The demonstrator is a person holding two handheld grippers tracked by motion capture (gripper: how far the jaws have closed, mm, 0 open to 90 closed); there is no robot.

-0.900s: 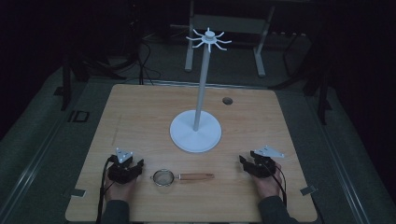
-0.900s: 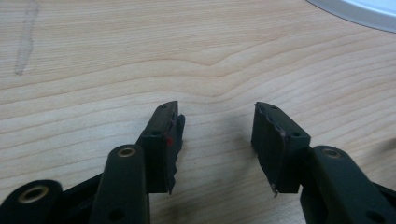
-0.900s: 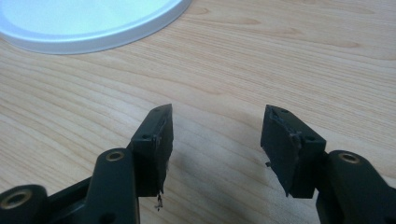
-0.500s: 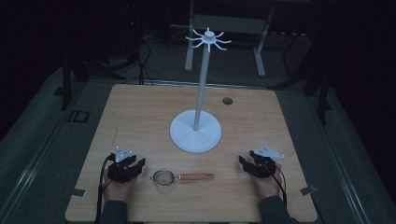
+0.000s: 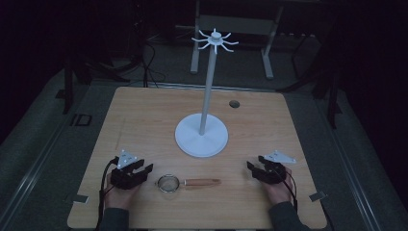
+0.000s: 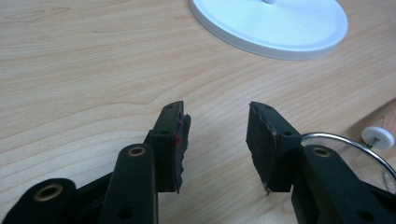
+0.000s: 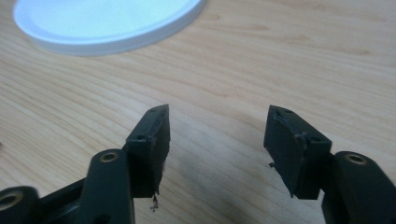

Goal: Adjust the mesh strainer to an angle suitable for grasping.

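A small wire-mesh strainer [image 5: 169, 183] with a wooden handle [image 5: 202, 182] lies near the front edge of the wooden table [image 5: 144, 120]. Its rim [image 6: 355, 144] shows beside my left gripper's right jaw. A white stand [image 5: 201, 137] with a tall pole and a ring of hooks [image 5: 214, 40] at the top rises at the table's middle. My left gripper [image 5: 143, 169] rests left of the strainer, open and empty [image 6: 217, 140]. Over at the right, my right gripper [image 5: 251, 168] is open too, with nothing between its jaws [image 7: 217, 140].
The stand's round white base [image 6: 275, 21] lies just ahead of both grippers [image 7: 102, 18]. A small dark hole [image 5: 234, 104] sits at the table's far right. Dark floor, cables and a metal frame surround the table.
My left gripper has shifted slightly. The strainer, stand and right gripper stay where they were.
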